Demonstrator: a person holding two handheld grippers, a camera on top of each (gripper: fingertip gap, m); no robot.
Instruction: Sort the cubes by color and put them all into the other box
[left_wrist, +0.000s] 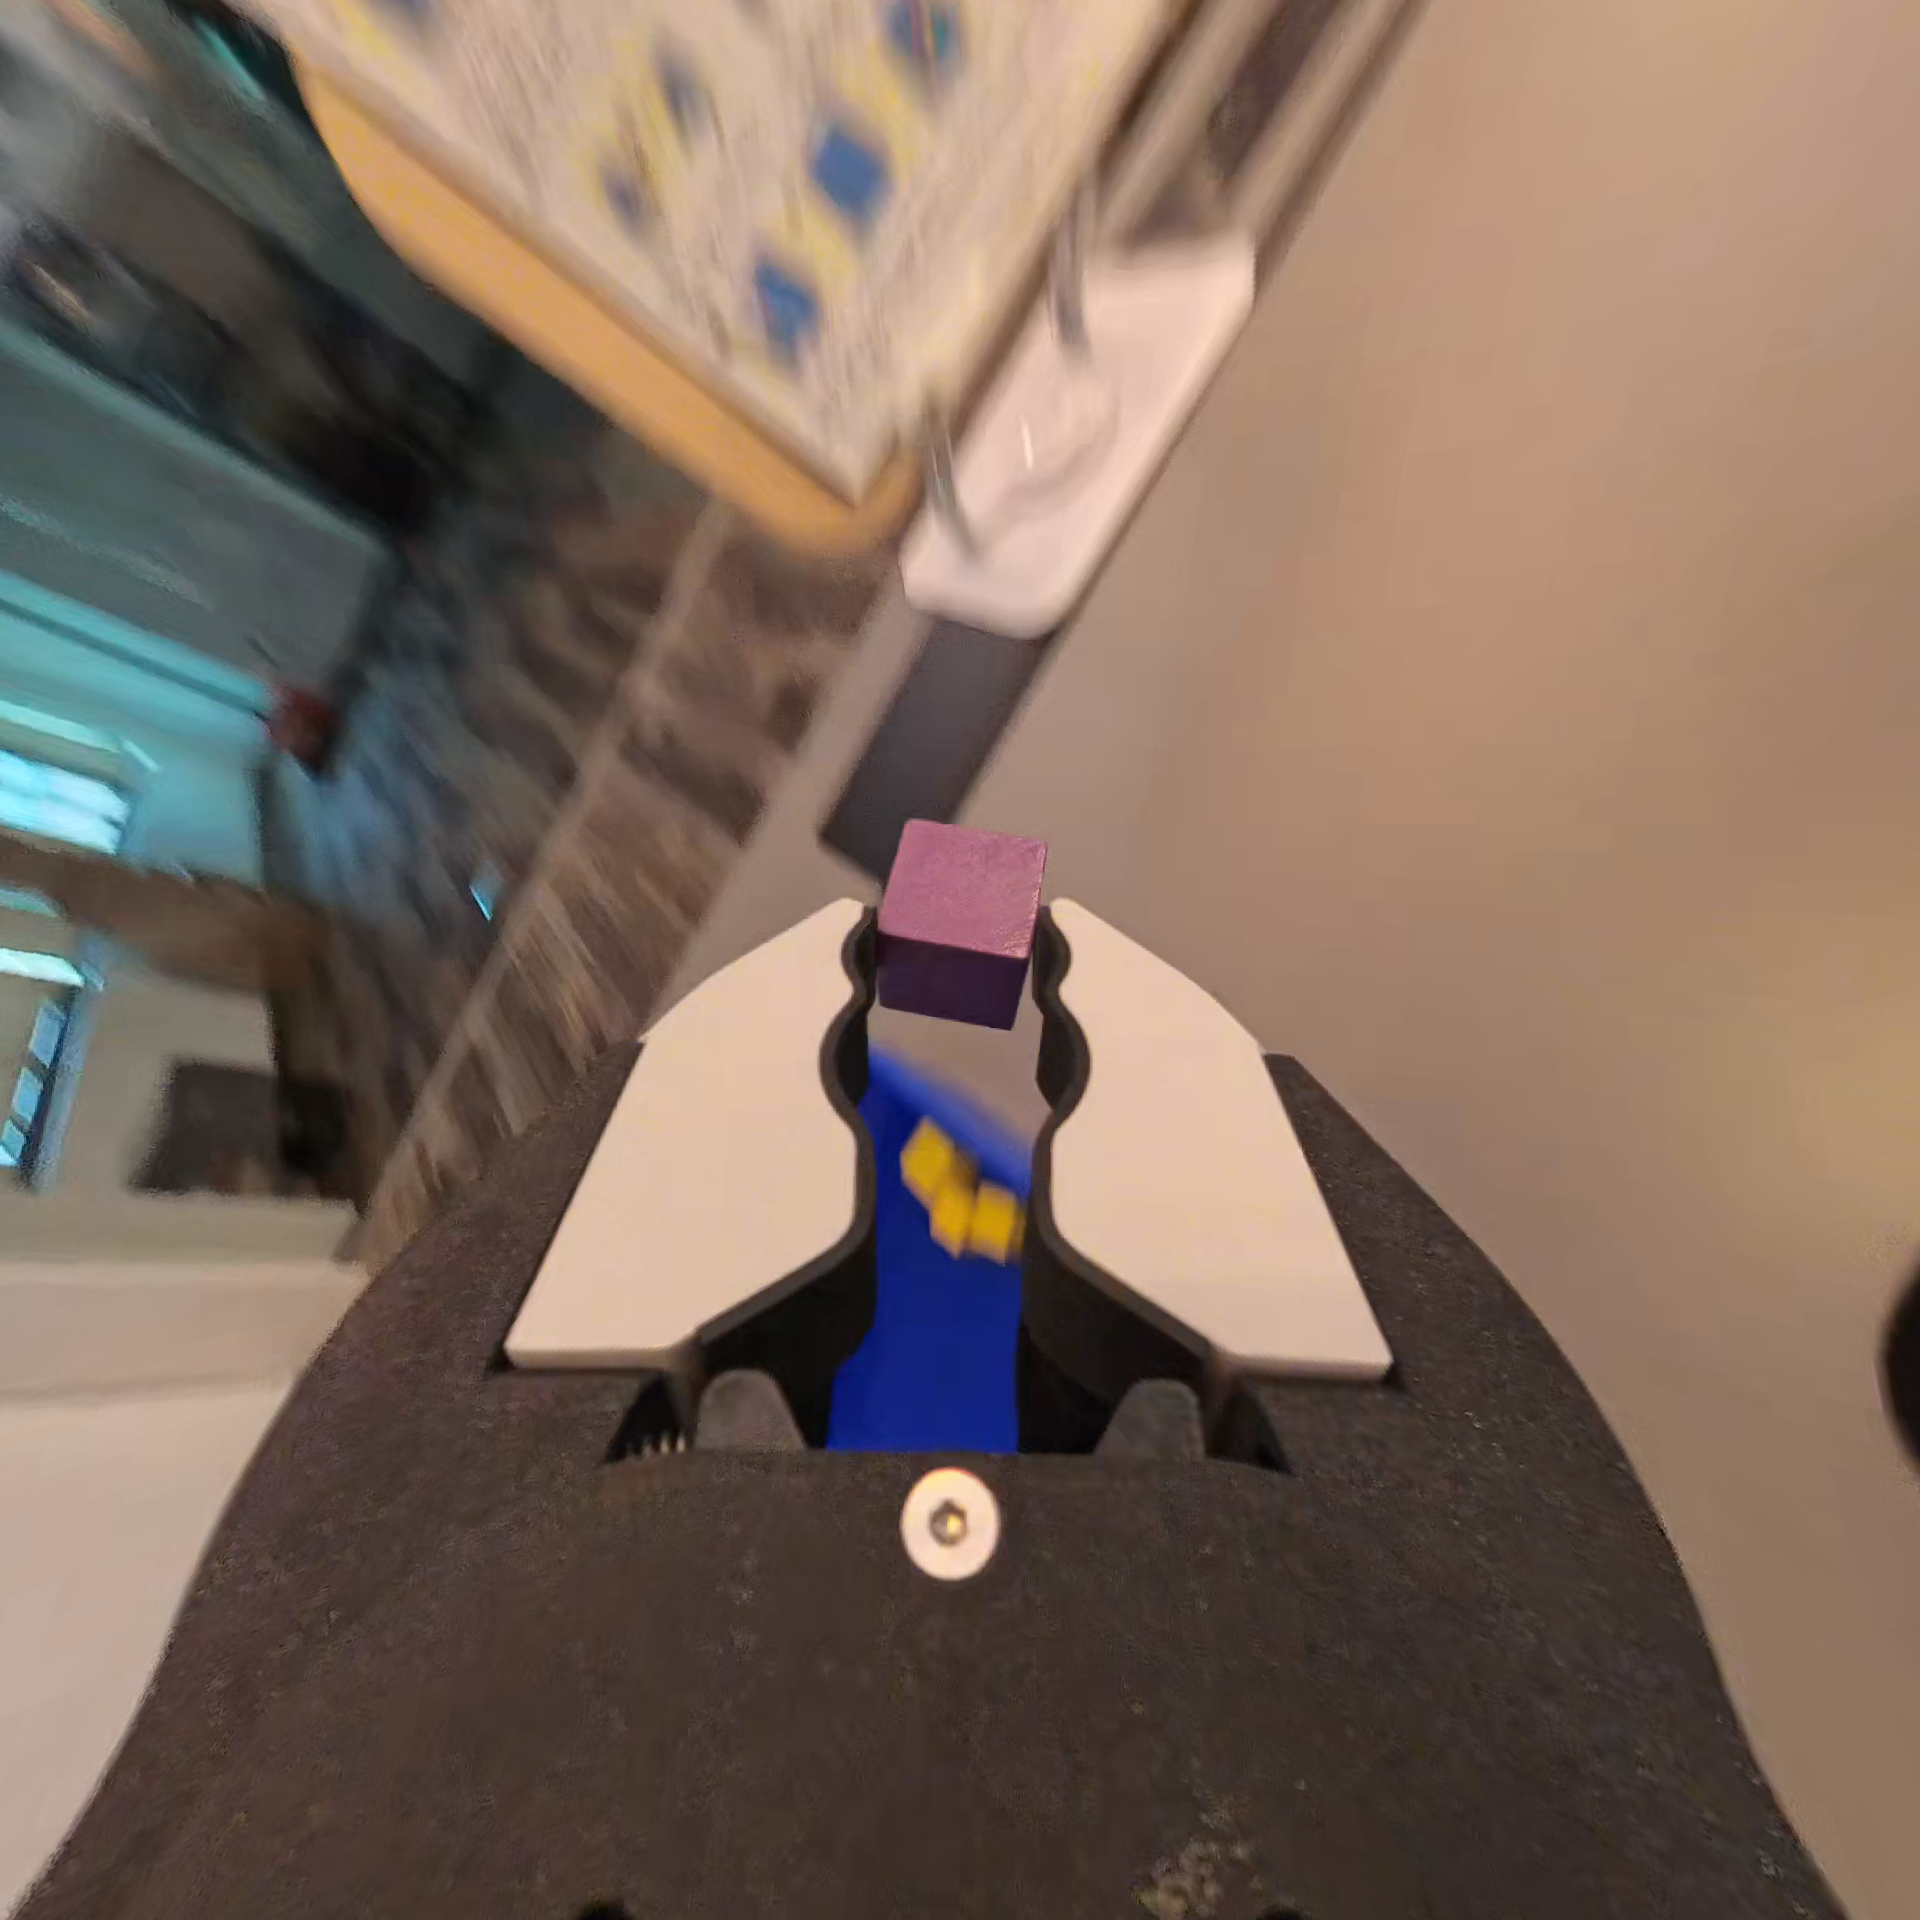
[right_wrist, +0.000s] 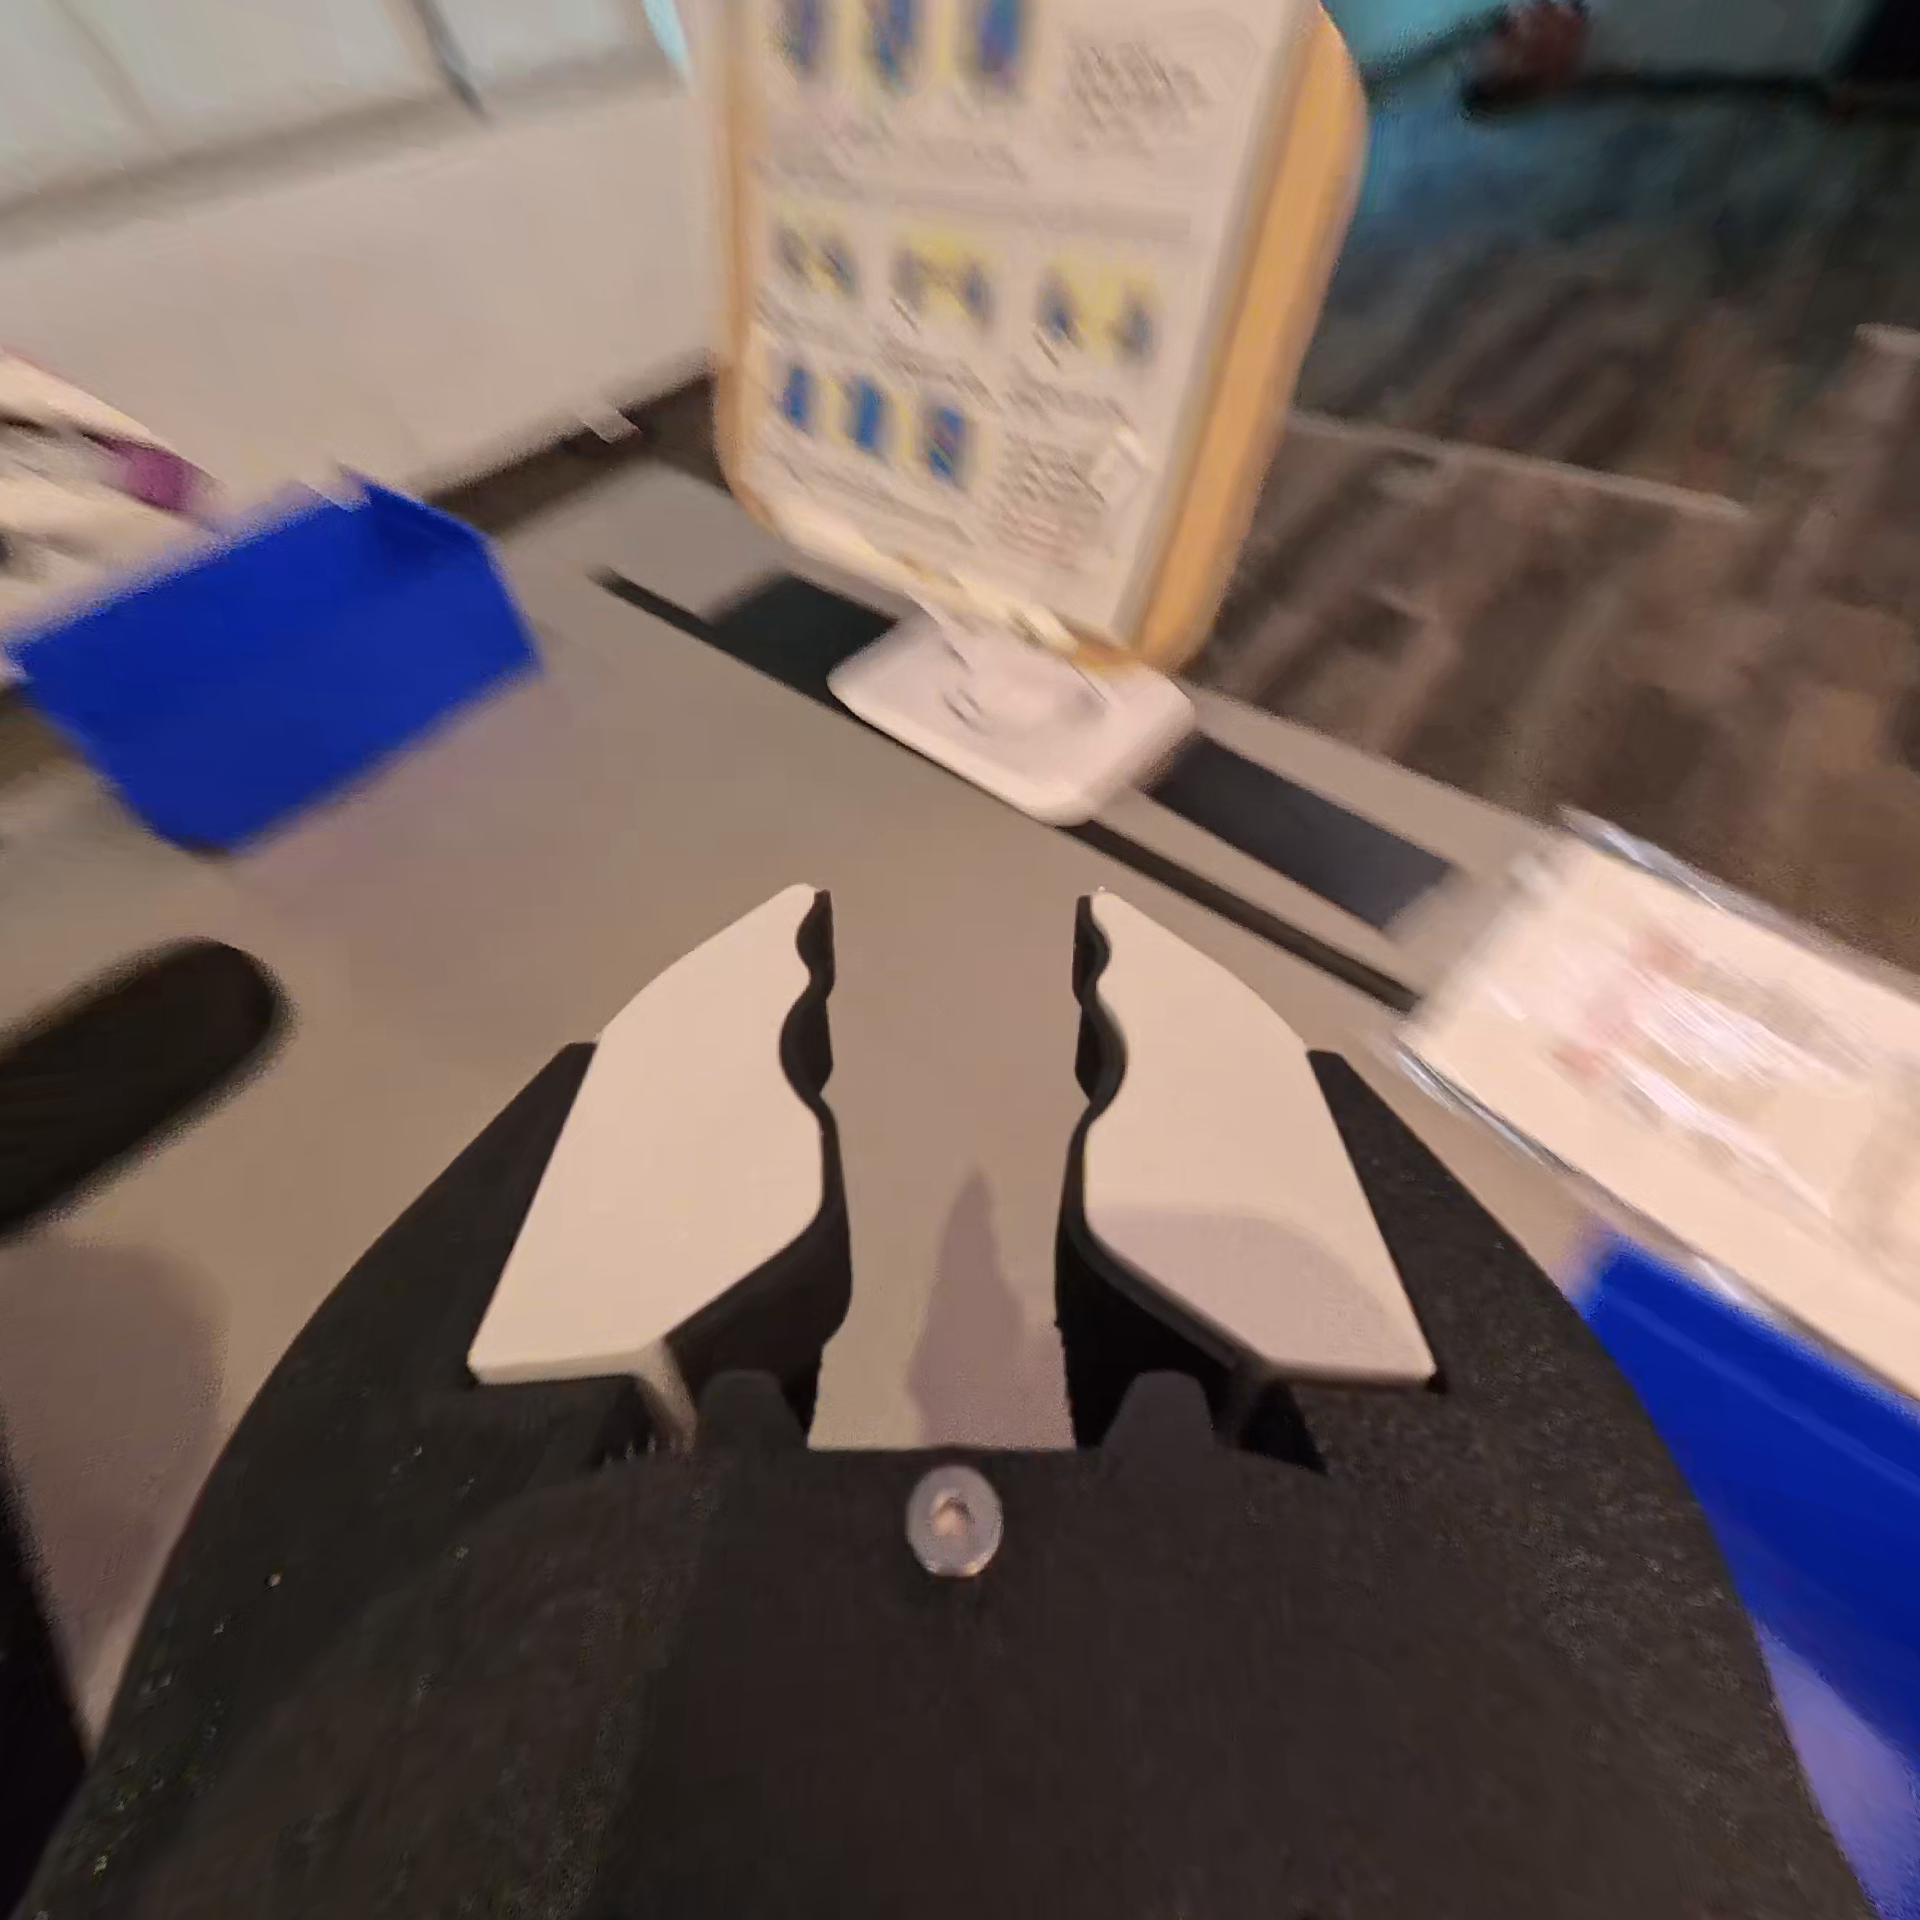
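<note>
My left gripper (left_wrist: 958, 925) is shut on a purple cube (left_wrist: 961, 920), pinched at the fingertips and held in the air. Below it, between the fingers, a blue box (left_wrist: 925, 1340) shows with several yellow cubes (left_wrist: 961, 1205) in it. My right gripper (right_wrist: 954, 914) is open and empty above the grey table (right_wrist: 644, 831). In the right wrist view one blue box (right_wrist: 281, 665) stands at the far left and another blue box (right_wrist: 1787, 1434) shows at the right edge. Both views are blurred by motion.
A printed sheet on a wood-edged board (right_wrist: 997, 301) stands on a white base (right_wrist: 1018, 727) at the table's back; it also shows in the left wrist view (left_wrist: 727, 208). A white packet (right_wrist: 1683, 1039) lies at the right. A dark rounded object (right_wrist: 114, 1060) is at the left.
</note>
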